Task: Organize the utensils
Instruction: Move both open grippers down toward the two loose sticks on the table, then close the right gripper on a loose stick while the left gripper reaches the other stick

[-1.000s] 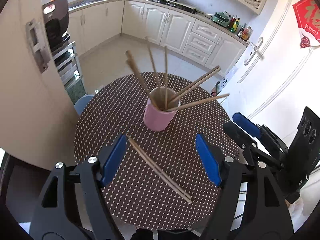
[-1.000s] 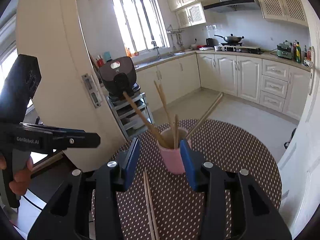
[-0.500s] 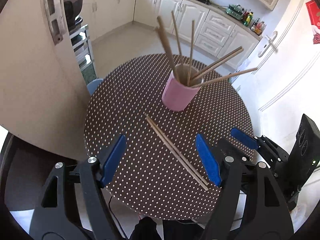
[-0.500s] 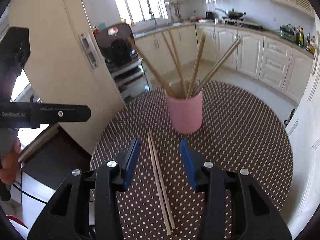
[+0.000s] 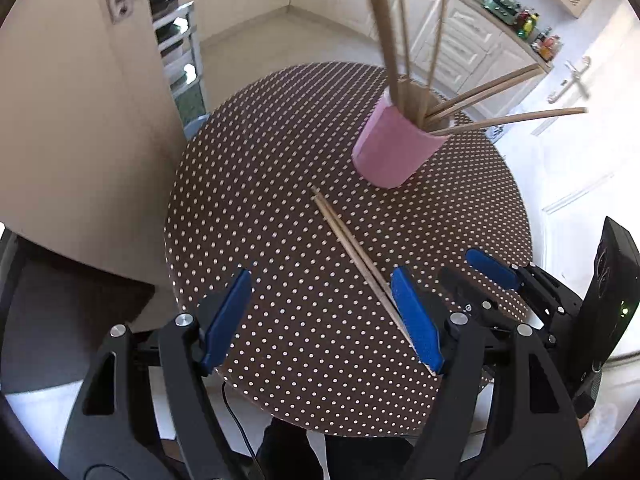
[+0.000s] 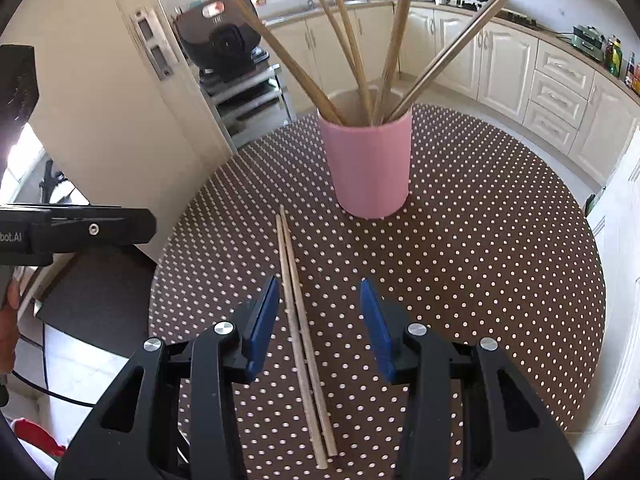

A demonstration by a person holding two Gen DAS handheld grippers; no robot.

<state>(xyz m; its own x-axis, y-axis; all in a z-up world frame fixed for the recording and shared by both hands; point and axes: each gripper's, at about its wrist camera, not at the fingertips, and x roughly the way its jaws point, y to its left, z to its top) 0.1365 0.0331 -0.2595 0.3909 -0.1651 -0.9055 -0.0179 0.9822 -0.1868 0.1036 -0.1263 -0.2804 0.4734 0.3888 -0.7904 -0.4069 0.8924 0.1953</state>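
- We see the table (image 6: 480,240): dark brown cloth, white polka dots all over.
- We note the cup (image 6: 370,168) is plain pink, no pattern; inside looks pale beige.
- Loose chopsticks (image 6: 298,320) on the cloth: light tan wood, as are the chopsticks in the cup (image 6: 394,40).
- We log the right gripper (image 6: 320,320): black frame, blue pads, silver screws.
- Left gripper (image 5: 320,316): same black with blue pads.
- We mark the cabinets (image 6: 560,92) as cream-white.
- Appliance (image 6: 224,40) on the rack: black, with a red-and-white mark on top.
- Floor (image 5: 280,40): pale cream tile.
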